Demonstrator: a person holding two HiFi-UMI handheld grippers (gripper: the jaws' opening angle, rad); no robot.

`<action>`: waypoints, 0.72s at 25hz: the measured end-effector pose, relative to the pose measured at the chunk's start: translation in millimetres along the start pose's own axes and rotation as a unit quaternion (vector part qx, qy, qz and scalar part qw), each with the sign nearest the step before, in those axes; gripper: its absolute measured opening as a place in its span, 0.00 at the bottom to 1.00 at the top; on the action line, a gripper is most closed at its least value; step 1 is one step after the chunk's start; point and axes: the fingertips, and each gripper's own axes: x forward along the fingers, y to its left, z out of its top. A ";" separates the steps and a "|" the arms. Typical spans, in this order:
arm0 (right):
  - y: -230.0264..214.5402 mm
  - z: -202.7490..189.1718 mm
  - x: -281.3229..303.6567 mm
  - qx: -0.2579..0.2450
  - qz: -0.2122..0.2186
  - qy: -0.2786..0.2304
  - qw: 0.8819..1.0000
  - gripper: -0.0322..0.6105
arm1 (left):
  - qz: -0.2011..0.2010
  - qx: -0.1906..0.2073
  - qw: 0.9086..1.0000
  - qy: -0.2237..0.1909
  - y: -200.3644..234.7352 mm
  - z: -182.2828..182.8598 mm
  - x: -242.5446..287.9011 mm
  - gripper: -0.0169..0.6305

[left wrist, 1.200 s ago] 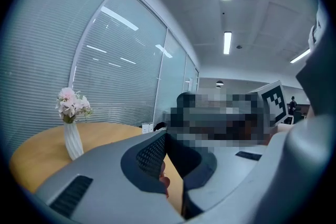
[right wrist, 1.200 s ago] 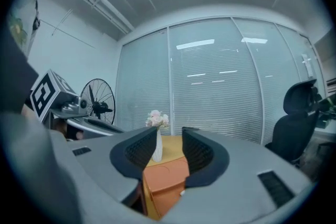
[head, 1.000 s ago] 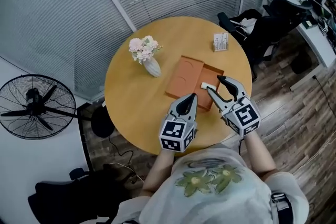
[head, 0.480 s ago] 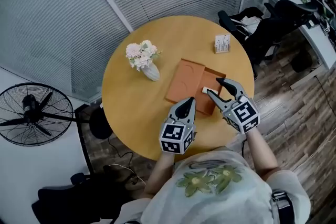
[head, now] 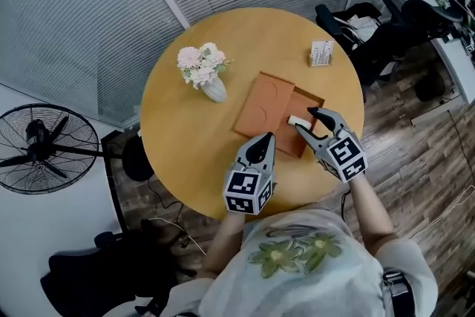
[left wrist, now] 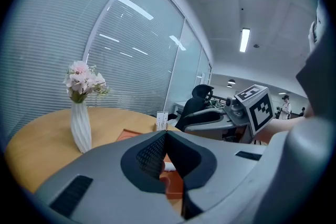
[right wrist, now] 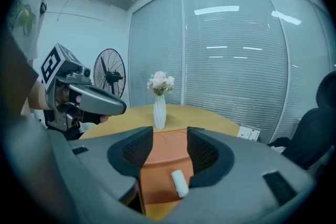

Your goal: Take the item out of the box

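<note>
Care: centre wide-open right claw point(right wrist: 169, 134) over white roll point(right wrist: 179, 183) in box point(right wrist: 160, 162), pinch gently, lift straight, closed left claw point(left wrist: 167, 136) aside

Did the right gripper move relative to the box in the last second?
No. In the head view the right gripper sits open around the white item in the box, same as before.

The box point(head: 260, 104) is orange-brown and the roll point(head: 297, 119) inside the box is white. Left of the box, a white ribbed vase point(head: 215, 90) has pale pink flowers point(head: 199, 64). The table point(head: 185, 145) is yellow-brown.
</note>
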 end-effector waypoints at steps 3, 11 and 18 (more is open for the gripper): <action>-1.8 -14.4 7.2 -0.001 0.004 0.020 1.000 0.36 | 0.002 -0.004 1.000 0.007 3.0 -6.4 2.4 0.03; -2.5 -56.3 30.2 -0.011 0.020 0.082 0.996 0.33 | 0.005 -0.015 1.000 0.019 11.1 -15.2 13.2 0.03; -2.2 -83.3 51.2 -0.032 0.038 0.132 0.990 0.34 | 0.008 -0.025 0.999 0.033 19.0 -26.2 21.3 0.03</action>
